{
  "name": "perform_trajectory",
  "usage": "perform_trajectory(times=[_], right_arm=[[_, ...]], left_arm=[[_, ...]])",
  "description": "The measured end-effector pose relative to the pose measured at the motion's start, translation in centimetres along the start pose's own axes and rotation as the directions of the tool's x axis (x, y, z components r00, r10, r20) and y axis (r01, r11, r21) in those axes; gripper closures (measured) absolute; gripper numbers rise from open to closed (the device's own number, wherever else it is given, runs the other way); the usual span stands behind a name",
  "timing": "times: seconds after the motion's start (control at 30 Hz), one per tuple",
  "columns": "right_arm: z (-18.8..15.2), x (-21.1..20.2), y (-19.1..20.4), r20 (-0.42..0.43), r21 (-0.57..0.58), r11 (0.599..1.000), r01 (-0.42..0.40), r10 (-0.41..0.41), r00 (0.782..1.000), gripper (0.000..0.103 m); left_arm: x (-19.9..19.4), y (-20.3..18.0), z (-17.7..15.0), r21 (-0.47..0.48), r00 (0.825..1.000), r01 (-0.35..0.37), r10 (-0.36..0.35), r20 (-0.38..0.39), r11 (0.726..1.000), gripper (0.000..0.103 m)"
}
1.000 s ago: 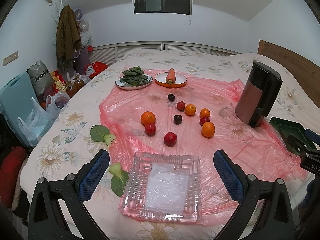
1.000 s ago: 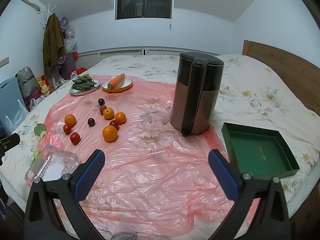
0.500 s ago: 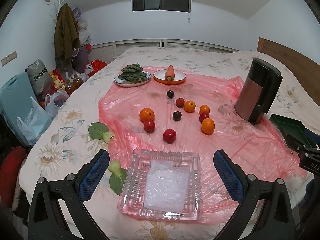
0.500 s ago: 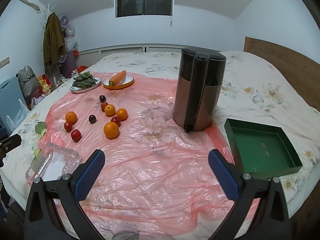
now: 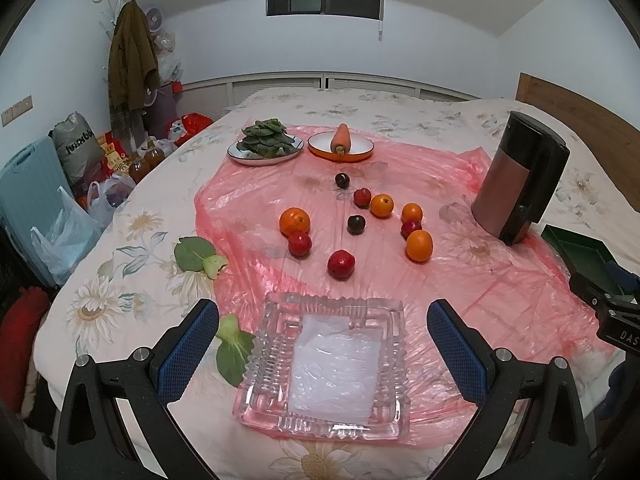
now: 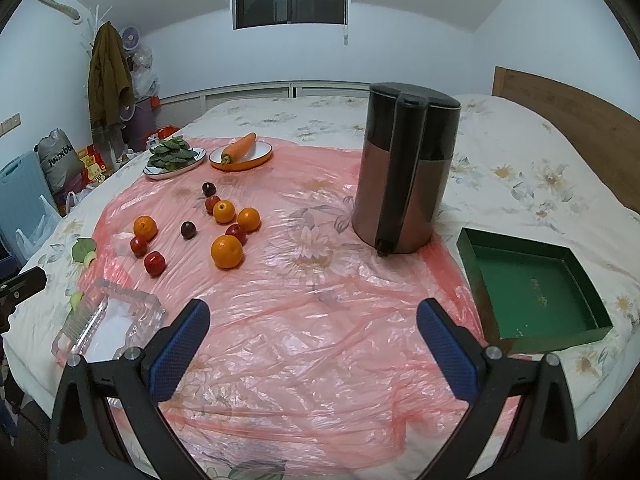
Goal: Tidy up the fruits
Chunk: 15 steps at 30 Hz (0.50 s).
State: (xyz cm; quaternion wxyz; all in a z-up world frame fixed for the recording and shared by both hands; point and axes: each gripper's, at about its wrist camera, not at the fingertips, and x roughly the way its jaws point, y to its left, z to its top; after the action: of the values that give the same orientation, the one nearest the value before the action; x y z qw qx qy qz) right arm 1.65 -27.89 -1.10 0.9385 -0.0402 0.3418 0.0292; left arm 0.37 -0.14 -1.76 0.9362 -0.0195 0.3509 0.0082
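Spread over a flower-patterned bed (image 5: 132,264) is a pink plastic sheet (image 6: 304,320), and on it the fruits lie loose: four oranges, four red fruits and two dark plums, none yet gathered. Nearest the glass dish (image 5: 326,364) is a red fruit (image 5: 341,264), with another red one (image 5: 300,243) touching an orange (image 5: 294,221) just beyond it; a larger orange (image 5: 419,245) sits to the right, close to a red fruit and a smaller orange. The dish holds nothing but a white liner and lies at the sheet's near edge, directly ahead of the left gripper (image 5: 322,330), whose jaws are seen spread wide with nothing between them. The right gripper (image 6: 312,332) is likewise spread and empty, held over bare plastic, well apart from the fruit.

Further out, a plate of greens (image 5: 265,145) and a carrot on an orange-rimmed plate (image 5: 341,146) stand at the far end, a dark kettle (image 6: 404,172) stands upright to the right, and a green tray (image 6: 532,292) lies off the sheet beside it. Loose leaves (image 5: 198,256) rest near the dish.

No fruit has been picked, so the first step is judged to be only beginning. A reach past the dish is called for next, probably to the nearest red fruit, with the jaws centred on it so that it is not rolled away on the slippery sheet
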Motion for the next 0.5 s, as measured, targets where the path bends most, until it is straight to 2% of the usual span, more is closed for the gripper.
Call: perform_trajectory(times=[0.33, 0.5], right_arm=[[0.0, 0.8, 0.3, -0.018, 0.002, 0.999, -0.044, 0.044, 0.999, 0.0], [0.2, 1.5, 1.1, -0.026, -0.008, 0.995, -0.103, 0.103, 0.994, 0.0]], left_arm=[[1.1, 0.6, -0.3, 0.004, 1.0, -0.01, 0.01, -0.028, 1.0, 0.001], [1.9, 2.0, -0.1, 0.045, 0.995, 0.016, -0.012, -0.1, 0.999, 0.001]])
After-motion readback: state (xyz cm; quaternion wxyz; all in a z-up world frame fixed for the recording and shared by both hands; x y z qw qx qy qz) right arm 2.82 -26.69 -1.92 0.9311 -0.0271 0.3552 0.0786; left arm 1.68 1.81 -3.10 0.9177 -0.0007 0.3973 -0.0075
